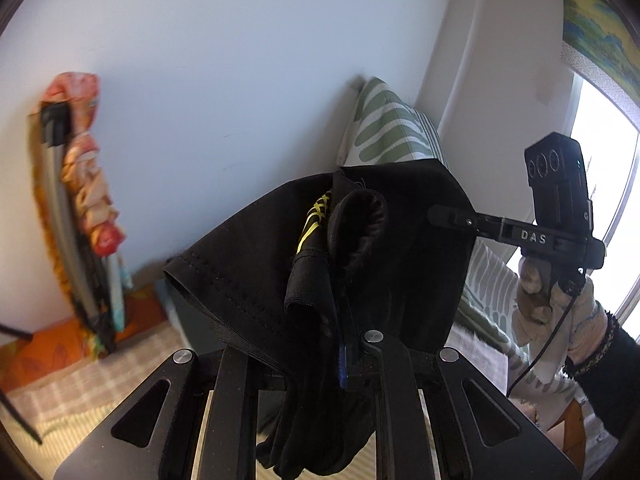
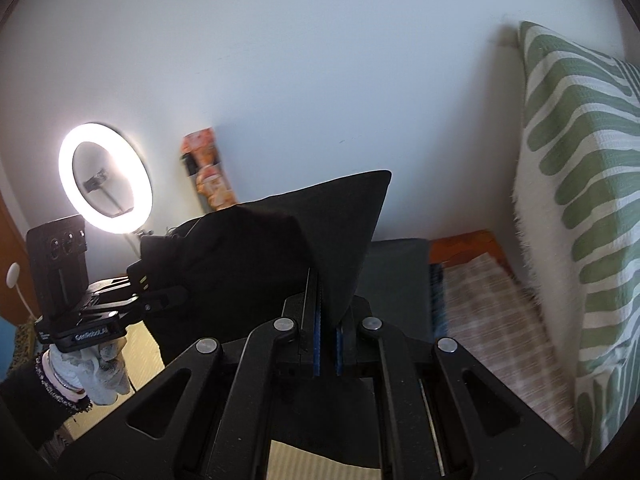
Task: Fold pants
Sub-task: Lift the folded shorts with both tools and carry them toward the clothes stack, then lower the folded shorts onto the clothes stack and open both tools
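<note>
The black pants (image 1: pixel 360 264) hang in the air between the two grippers. The left gripper (image 1: pixel 352 354) has its fingers pinched on a bunched edge near the yellow print, and the right gripper (image 2: pixel 328 320) has its fingers clamped on a flat corner. This looks like the lift-and-spread step; next the cloth likely needs lowering flat onto the checked bed cover (image 2: pixel 488 320) below. A green-striped cushion (image 2: pixel 580 184) leans on the white wall (image 2: pixel 280 60), and a ring light (image 2: pixel 106 184) glows
</note>
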`<state>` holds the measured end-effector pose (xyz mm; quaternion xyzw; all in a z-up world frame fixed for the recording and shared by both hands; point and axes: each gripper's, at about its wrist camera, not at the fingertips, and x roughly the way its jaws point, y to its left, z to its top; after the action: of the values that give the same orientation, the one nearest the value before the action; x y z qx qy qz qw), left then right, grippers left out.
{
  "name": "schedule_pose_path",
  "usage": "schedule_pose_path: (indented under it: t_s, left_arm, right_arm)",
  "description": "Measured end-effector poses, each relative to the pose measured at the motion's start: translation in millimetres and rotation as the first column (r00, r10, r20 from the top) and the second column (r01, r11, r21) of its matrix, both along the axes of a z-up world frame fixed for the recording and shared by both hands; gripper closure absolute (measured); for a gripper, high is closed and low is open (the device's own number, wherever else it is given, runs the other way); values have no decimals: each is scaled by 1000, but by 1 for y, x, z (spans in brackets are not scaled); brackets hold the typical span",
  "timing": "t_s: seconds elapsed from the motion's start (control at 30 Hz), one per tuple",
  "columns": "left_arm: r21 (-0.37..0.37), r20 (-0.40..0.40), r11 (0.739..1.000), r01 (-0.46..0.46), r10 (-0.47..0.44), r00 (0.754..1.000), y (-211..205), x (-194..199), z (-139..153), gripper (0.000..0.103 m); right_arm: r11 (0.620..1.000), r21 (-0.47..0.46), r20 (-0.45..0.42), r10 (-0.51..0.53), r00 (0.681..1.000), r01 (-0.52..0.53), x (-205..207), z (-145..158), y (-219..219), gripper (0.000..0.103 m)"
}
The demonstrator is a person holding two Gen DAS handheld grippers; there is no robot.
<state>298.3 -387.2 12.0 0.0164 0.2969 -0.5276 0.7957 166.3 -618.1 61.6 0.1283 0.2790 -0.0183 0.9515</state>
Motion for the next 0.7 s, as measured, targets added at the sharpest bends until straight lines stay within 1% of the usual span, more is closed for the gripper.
schedule_pose_path:
  t_s: [0.1, 0.23, 0.37, 0.47, 0.57, 0.67, 0.7]
  left_arm:
    - [7, 16, 1000, 9, -10, 1000, -20, 11, -2, 90]
    - [18, 3, 1000, 2, -2, 1000, -36, 34, -14, 90]
    - [46, -6, 999, -15, 15, 1000, -43, 57, -30, 90]
    - [73, -8, 997, -35, 35, 999, -46, 71, -42, 90]
    - [98, -16, 993, -62, 64, 998, -47, 85, -54, 90]
    - [118, -30, 989, -93, 97, 995, -47, 96, -66, 89]
    - [135, -27, 985, -110, 115, 993, -47, 100, -70, 87]
  right_arm:
    - [1000, -20, -5, -20, 1000, 20, 18, 1, -21, 97]
    - [999, -28, -23, -27, 999, 27, 45, -7, -40, 97]
    - [1000, -21, -54, -21, 998, 20, 81, -27, -50, 97]
    - [1000, -20, -95, -13, 995, 11, 110, -47, -55, 97]
    - [999, -41, -136, 4, 991, -10, 134, -65, -54, 97]
    - [999, -42, -168, 5, 986, -13, 154, -82, -56, 97]
    - [999, -42, -175, 6, 985, -13, 158, -86, -57, 97]
